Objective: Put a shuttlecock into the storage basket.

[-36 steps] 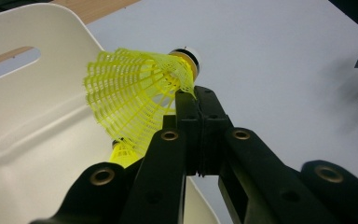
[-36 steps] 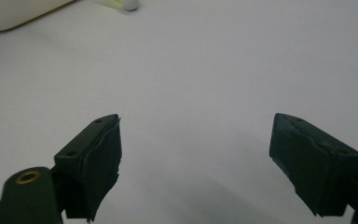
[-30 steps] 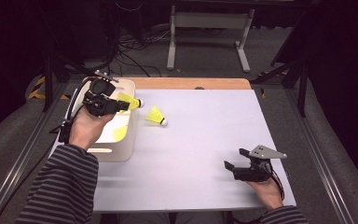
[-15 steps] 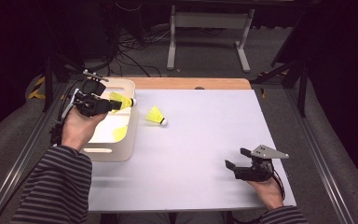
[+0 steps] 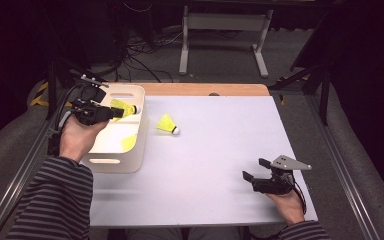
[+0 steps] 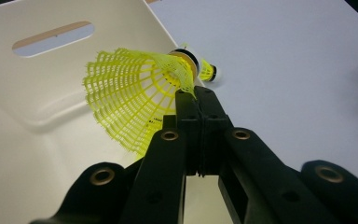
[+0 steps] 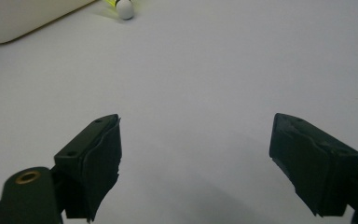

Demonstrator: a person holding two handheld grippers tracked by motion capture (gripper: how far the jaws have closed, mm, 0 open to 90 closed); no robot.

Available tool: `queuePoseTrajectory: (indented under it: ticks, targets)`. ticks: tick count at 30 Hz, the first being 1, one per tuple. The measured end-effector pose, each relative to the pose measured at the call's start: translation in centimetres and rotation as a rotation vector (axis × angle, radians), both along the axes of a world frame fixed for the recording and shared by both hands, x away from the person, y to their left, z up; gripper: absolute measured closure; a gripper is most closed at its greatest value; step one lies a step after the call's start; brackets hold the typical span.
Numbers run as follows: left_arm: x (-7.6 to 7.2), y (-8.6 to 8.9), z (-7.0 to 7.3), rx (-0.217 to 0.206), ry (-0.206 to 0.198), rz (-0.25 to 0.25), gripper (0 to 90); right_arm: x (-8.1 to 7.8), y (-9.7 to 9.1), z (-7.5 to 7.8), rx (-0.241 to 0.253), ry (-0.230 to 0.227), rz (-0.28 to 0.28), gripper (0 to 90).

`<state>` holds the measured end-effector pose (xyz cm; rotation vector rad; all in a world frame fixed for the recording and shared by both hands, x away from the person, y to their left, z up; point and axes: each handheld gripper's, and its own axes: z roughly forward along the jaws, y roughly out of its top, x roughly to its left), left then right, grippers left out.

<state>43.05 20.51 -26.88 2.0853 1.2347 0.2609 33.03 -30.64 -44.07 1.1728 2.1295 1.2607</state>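
High view, left to right: left gripper [image 5: 111, 112] over the white bin [image 5: 139, 145], jaws clamped on a yellow shuttlecock [image 5: 123, 107] inside the rim. Second shuttlecock [image 5: 167, 124] lies just beyond the bin's right wall. Broad bare table [image 5: 215, 145] follows. Right gripper [image 5: 254, 169] near the front edge, jaws apart, holding nothing.

Three yellow mesh-skirted plastic shuttlecocks: one held [image 5: 122, 108], one inside the bin [image 5: 128, 143], one on the table [image 5: 167, 124]. One white rectangular plastic bin [image 5: 111, 165]. One white table [image 5: 220, 150].
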Motion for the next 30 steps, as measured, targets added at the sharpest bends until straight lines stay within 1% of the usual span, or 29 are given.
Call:
queuePoseTrajectory:
  ticks: [6, 12, 17, 21, 23, 26, 30]
  targets:
    - [0.0, 0.8, -0.3, 0.015, -0.002, 0.028, 89.7, 0.0, 0.0, 0.0, -0.001, 0.000, 0.000, 17.2]
    - [0.2, 1.5, -1.0, 0.014, 0.017, 0.049, 89.7, 0.0, 0.0, 0.0, -0.004, 0.001, -0.001, 17.2]
    - [0.5, 1.9, -1.6, 0.020, 0.030, 0.056, 89.7, 0.0, 0.0, 0.0, -0.005, 0.002, -0.001, 17.2]
    - [0.7, 1.9, -2.0, 0.033, 0.036, 0.064, 89.7, 0.1, 0.1, -0.1, -0.007, 0.006, 0.001, 17.2]
    - [0.9, 1.8, -2.3, 0.042, 0.048, 0.065, 89.7, 0.1, 0.1, -0.1, -0.007, 0.007, 0.001, 17.2]
    - [1.2, 1.6, -2.7, 0.058, 0.053, 0.070, 89.7, 0.1, 0.1, -0.1, -0.008, 0.008, 0.001, 17.2]
    - [1.6, 1.2, -3.1, 0.067, 0.069, 0.070, 89.7, 0.1, 0.1, -0.1, -0.007, 0.007, -0.001, 17.2]
